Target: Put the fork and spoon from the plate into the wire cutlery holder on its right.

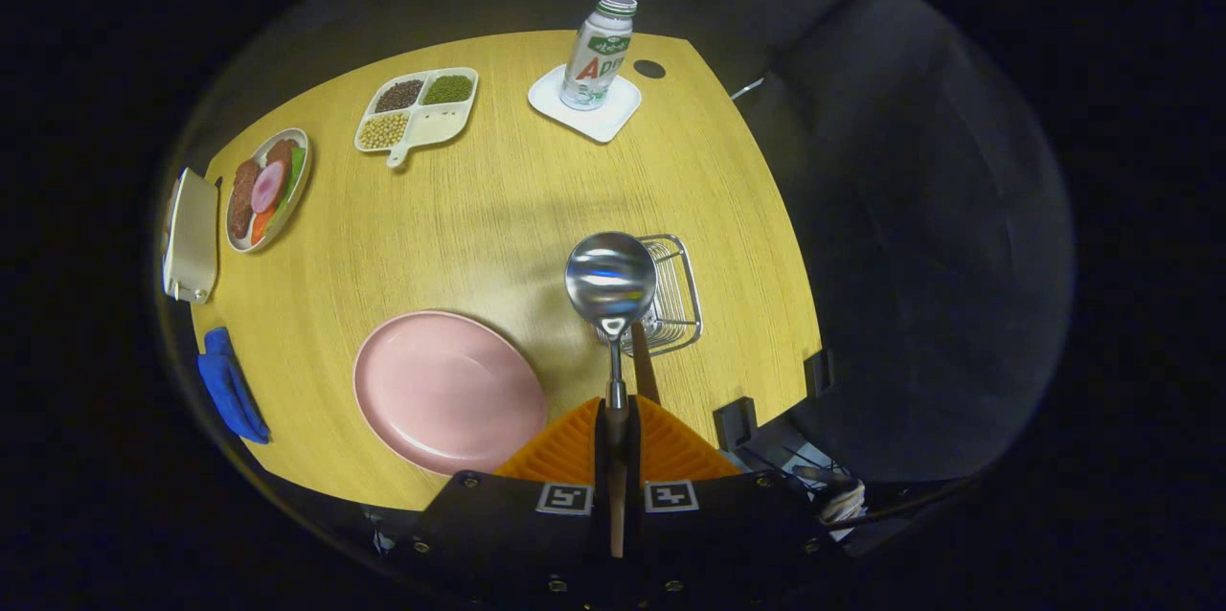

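Note:
My gripper (616, 421) is shut on the handle of a metal spoon (610, 282), held high above the table. The spoon's round bowl stands up just ahead of the fingers and covers the near left part of the wire cutlery holder (678, 297). A brown wooden handle (644, 373), apparently the fork's, slants out of the holder toward me, right beside the spoon's stem. The fork's head is hidden. The pink plate (448, 391) lies to the left of the holder with nothing on it.
A drink bottle (599, 52) stands on a white coaster (586, 106) at the far side. A divided tray of beans (418, 111), a plate of food (266, 190), a white container (191, 236) and a blue cloth (230, 385) line the left. The table's edge runs close behind the holder on the right.

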A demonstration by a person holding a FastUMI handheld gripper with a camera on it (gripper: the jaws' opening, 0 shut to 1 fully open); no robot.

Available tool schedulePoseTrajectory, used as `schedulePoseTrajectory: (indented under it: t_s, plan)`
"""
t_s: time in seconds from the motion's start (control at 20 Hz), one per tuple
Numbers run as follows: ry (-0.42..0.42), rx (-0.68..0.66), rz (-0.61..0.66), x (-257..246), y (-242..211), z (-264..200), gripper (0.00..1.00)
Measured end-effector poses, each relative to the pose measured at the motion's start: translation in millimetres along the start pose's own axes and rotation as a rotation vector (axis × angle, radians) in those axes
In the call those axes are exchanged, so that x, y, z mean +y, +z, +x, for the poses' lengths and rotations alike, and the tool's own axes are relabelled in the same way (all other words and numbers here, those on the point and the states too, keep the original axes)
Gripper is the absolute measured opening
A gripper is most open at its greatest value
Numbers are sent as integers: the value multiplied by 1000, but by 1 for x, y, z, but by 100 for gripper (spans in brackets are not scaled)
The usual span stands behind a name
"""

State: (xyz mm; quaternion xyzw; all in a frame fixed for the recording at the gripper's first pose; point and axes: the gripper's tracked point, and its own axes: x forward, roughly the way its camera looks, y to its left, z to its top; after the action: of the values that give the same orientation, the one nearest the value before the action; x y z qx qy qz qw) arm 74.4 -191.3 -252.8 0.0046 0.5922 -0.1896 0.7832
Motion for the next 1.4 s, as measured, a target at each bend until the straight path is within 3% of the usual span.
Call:
schedulePoseTrajectory:
  t_s: [0.35,0.55,1.25,1.4]
  plan:
    - [-60,142,-27,-36,-9,20,5]
    - [-91,245,-129,-51,-13,39,6]
    - [25,349,-254,-41,4,75,5]
    - [13,364,-248,-46,4,72,14]
